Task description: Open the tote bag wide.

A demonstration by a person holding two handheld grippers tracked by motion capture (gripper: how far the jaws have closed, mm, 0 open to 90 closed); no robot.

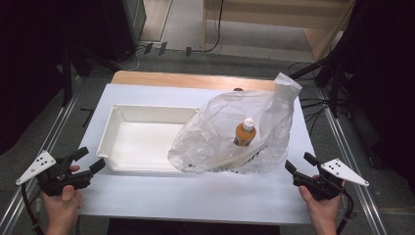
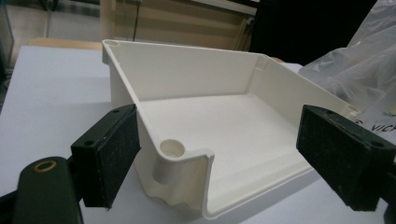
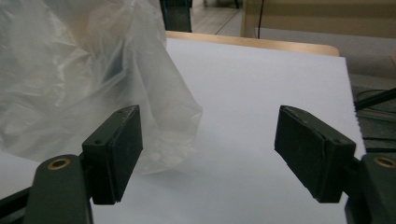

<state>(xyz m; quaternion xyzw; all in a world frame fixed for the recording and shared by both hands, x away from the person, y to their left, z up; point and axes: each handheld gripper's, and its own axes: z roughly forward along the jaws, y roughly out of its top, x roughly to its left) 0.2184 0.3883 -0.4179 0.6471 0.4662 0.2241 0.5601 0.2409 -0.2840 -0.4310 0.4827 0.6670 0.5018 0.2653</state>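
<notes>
Fingers Wide, Nothing Held: Bottle Not Yet Out of Bag

Fingers, left gripper (image 1: 89, 160): spread apart, nothing between them. Position: near left corner of desk (image 1: 195, 196), pointed at the near corner of the tray (image 2: 187, 154); close to it, no contact visible.

Fingers, right gripper (image 1: 298, 163): spread apart, nothing between them. Position: near right edge of desk, aimed toward the bag (image 1: 235, 132); one pad sits in front of the bag's lower edge in the right gripper view, contact not confirmed.

Bottle (image 1: 244, 133): orange, white cap, upright inside the clear plastic bag, right of centre on desk.

Tray: white, shallow, nothing in it; left of the bag, whose near side laps over the tray's right rim.

Progress, judged: at the start. Bag ungripped, bottle unmoved. Likely remaining: hold the bag, take out the bottle, place it in the tray.
</notes>
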